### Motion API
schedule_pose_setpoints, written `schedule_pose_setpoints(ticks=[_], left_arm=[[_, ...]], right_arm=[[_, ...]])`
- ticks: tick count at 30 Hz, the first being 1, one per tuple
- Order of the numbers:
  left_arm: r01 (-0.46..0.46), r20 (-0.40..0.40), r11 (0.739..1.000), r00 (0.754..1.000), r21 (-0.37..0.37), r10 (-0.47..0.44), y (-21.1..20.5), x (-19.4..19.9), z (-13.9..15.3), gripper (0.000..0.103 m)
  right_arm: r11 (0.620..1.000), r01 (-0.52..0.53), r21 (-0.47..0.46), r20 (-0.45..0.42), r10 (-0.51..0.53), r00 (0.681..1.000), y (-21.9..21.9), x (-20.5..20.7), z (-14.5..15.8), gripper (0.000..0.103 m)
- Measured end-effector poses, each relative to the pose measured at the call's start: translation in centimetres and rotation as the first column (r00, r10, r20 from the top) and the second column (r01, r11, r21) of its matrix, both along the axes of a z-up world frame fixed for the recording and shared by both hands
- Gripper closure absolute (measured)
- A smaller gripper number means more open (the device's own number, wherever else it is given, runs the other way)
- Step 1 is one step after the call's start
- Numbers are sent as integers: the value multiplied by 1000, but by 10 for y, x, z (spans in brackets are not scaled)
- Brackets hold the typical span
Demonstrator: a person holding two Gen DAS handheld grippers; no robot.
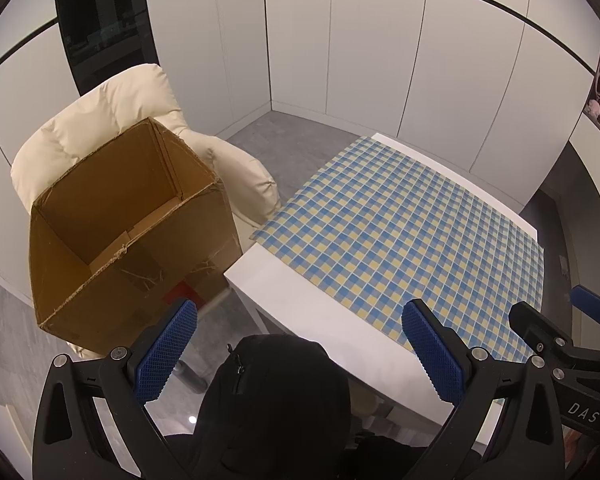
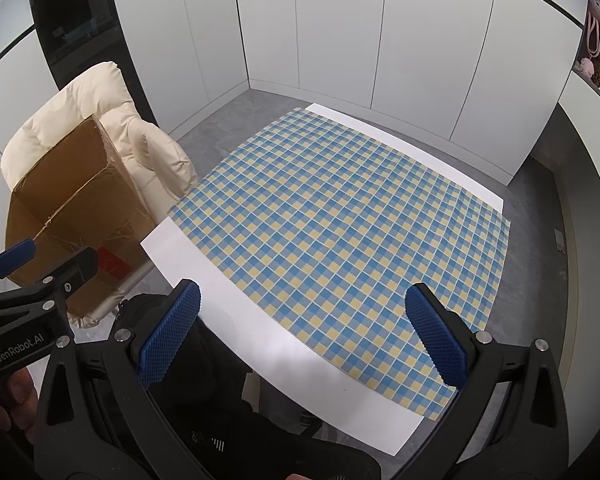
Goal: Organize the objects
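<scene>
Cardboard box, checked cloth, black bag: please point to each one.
cardboard box [image 1: 148,280], left wrist view, front outer wall
checked cloth [image 2: 340,232], right wrist view, middle of cloth
black bag [image 1: 276,392], left wrist view, top surface

You have two claws up, the left claw [image 1: 300,352] and the right claw [image 2: 304,334], each with two blue ribbed pads, four pads in all. There is one white surface [image 2: 204,276], with one blue-and-yellow checked cloth [image 2: 340,232] over it. Beside it stands one cream armchair [image 1: 100,120] carrying one open cardboard box [image 1: 112,216]. One black bag [image 1: 272,400] sits below you (it could be a backpack; you can't tell from here).
</scene>
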State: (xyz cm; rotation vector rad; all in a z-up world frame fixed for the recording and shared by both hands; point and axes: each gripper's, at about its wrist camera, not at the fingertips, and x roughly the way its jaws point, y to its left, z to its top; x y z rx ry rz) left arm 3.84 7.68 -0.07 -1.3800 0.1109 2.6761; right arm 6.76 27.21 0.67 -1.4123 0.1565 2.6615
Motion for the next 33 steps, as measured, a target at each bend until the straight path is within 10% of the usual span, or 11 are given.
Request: schedule_pose_setpoints(ticks=[33], left_arm=[[-3, 12, 1000, 1000, 12, 3, -4, -1, -1, 1]], right_arm=[[1000, 1, -2, 2, -1, 1000, 1, 1, -1, 0]])
